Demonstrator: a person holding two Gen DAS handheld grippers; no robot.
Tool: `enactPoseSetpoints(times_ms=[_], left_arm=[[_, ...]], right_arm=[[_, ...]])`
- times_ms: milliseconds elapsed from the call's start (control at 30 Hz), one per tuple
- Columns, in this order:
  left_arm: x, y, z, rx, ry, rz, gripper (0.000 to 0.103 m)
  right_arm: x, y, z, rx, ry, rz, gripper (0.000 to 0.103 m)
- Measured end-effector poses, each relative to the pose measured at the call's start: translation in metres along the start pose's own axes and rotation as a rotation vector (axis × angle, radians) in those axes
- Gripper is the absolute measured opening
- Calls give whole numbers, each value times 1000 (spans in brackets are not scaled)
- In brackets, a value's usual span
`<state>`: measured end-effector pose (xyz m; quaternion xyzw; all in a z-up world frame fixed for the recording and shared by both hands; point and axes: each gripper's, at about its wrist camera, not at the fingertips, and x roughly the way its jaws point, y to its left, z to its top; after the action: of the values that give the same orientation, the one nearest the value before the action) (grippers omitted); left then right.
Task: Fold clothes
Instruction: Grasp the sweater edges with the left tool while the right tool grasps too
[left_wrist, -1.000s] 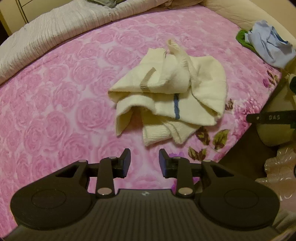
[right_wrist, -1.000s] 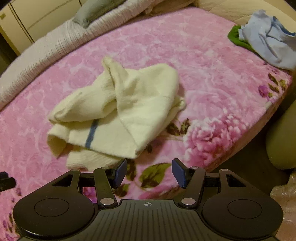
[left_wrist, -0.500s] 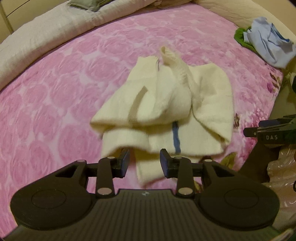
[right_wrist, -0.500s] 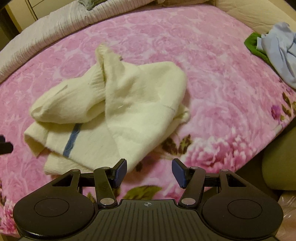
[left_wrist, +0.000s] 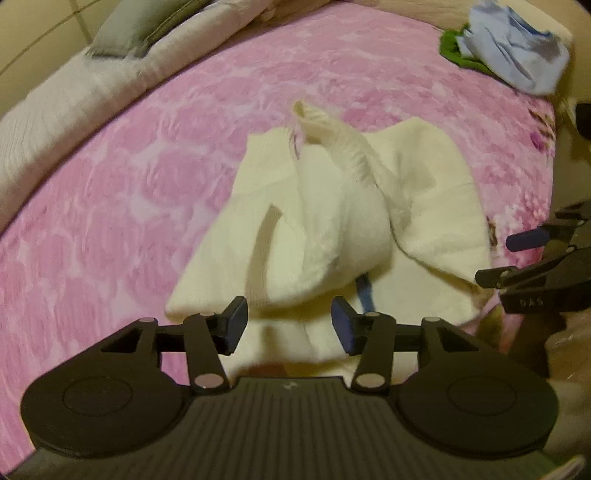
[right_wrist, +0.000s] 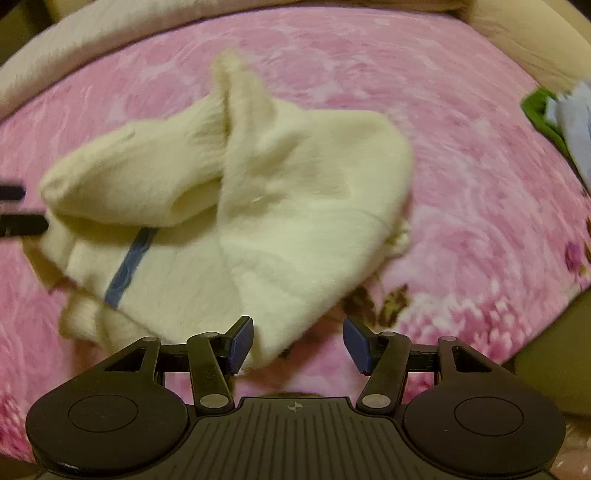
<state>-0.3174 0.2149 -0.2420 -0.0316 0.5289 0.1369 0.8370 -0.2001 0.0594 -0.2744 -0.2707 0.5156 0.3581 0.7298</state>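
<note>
A crumpled cream knit garment (left_wrist: 332, 229) with a blue stripe (left_wrist: 365, 291) lies bunched on the pink rose-patterned blanket (left_wrist: 129, 192). My left gripper (left_wrist: 288, 325) is open, its fingers hovering over the garment's near edge with cloth showing between them. The same cream garment (right_wrist: 240, 206) fills the right wrist view, its blue stripe (right_wrist: 129, 262) at the left. My right gripper (right_wrist: 298, 341) is open just above the garment's lower right corner, gripping nothing. The right gripper's fingers (left_wrist: 528, 240) show at the right edge of the left wrist view.
A light blue garment (left_wrist: 513, 55) on a green one (left_wrist: 452, 48) lies at the far right of the bed. A grey pillow (left_wrist: 122, 33) rests on a white quilt (left_wrist: 55, 110) at the back left. The bed edge (right_wrist: 546, 306) drops off at the right.
Both grippers have moved forward and down toward the cream garment, which now looms larger. The left gripper's fingers have spread wider apart. The garment itself has not moved.
</note>
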Motion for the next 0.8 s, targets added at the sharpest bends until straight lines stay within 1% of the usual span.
enactPoseSetpoints(times_ms=[100,200,233,267,300,333,433,467,533,567,600,667,700,733,767,800], left_arm=[[14,-4,3,80,-13,12,46],[29,-9,3,165,-23,22,46],[33,-10,3,192,-21,17,44],[36,-11,2,214,-22,4,32],[38,-10,2,225,-21,-16,17],[39,-9,2,217,-15,-36,12],[39,0,-2,138,-23,-49,11],[39,2,-3,116,-26,-47,13],[41,5,-3,80,-29,-40,23],[43,6,-3,73,-28,-33,33],[47,5,-2,77,-26,-22,36],[55,4,0,84,-18,-7,36],[60,5,0,87,-9,-9,36],[64,5,0,90,0,-11,32],[64,7,1,82,-5,-6,20],[59,10,2,63,-24,4,10]], right_arm=[[14,13,-1,-67,9,-25,59],[32,24,-2,-161,23,-100,58],[37,26,-2,-190,23,-125,52],[39,25,-2,-212,14,-143,39],[41,22,-1,-220,10,-158,11],[40,14,2,-200,8,-167,11],[29,-15,12,-100,-35,-188,11],[27,-23,15,-80,-44,-194,11],[29,-30,20,-81,-49,-206,11],[30,-34,23,-81,-51,-212,12],[30,-38,26,-81,-54,-218,13],[32,-45,32,-82,-58,-229,16],[36,-46,34,-90,-46,-231,18],[43,-43,34,-106,-17,-226,18],[48,-41,32,-114,-5,-216,18],[48,-43,31,-108,-15,-202,16]])
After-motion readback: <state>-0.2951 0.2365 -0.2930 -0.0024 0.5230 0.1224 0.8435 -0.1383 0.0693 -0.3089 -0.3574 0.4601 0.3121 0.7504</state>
